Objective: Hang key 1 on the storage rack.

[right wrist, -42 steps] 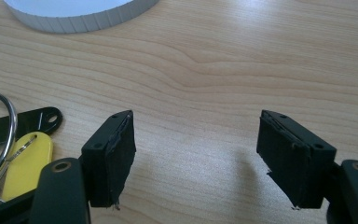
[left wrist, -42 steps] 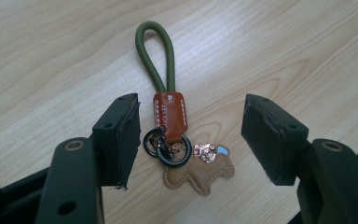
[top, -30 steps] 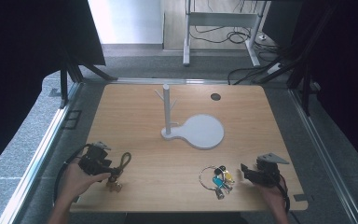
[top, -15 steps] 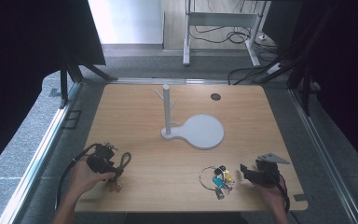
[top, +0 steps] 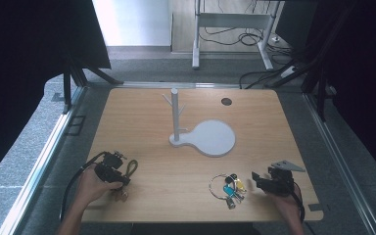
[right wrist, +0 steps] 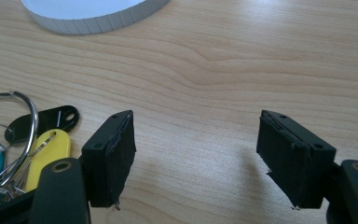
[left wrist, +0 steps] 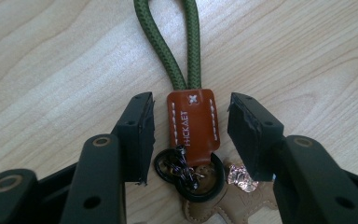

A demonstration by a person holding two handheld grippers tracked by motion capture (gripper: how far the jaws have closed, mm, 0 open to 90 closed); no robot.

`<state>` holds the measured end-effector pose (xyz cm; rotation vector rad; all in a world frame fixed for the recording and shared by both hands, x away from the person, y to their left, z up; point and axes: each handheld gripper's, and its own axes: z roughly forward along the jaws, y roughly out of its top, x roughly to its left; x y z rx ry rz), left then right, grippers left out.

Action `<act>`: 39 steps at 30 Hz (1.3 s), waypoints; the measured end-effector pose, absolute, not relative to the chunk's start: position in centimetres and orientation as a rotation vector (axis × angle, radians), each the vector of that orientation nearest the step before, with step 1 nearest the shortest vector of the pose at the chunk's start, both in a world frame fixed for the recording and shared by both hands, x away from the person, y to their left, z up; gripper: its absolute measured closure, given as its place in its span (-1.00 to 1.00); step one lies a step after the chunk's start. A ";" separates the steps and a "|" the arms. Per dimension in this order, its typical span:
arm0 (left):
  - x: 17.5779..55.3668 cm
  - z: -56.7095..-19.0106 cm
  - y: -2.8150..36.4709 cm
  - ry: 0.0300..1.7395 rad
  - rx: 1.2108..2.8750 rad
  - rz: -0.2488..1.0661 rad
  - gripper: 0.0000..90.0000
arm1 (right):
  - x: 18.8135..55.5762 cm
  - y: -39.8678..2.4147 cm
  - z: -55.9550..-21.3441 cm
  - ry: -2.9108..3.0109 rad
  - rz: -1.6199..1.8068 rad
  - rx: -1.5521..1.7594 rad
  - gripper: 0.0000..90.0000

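Note:
A keychain with a green cord loop (left wrist: 168, 51) and a brown leather tab (left wrist: 193, 133) lies on the wooden table (top: 176, 171) at the front left. My left gripper (left wrist: 189, 112) points down over it, one jaw on each side of the tab. Its jaws have just been closing, and a small gap remains on each side. In the high view the left gripper (top: 122, 174) sits by the cord (top: 133, 165). My right gripper (right wrist: 196, 135) rests open at the front right with bare wood between its jaws. A bunch of keys (top: 227, 187) with a yellow tag (right wrist: 46, 151) lies just left of the right gripper (top: 255, 180).
A white peg stand (top: 175, 115) on a round white base (top: 214, 138) stands mid-table; the base's rim (right wrist: 93, 14) lies beyond my right jaws. A dark round hole (top: 226, 101) is at the back right. Black rings and a tan leather piece (left wrist: 223, 205) hang below the tab.
My left gripper has dropped a little and shifted right over the keychain, and its jaws stand narrower around the tab. The right gripper and keys have stayed put.

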<state>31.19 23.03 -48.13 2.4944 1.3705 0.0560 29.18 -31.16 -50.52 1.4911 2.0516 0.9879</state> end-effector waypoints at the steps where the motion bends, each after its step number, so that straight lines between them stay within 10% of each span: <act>1: 31.2 -48.2 23.0 1.373 2.492 0.052 0.17 | 29.2 -31.2 -50.5 2.052 0.987 1.488 -0.37; 39: 29.1 -43.7 25.1 1.233 2.276 0.177 0.49 | 29.2 -31.8 -50.6 2.020 0.966 1.513 -0.36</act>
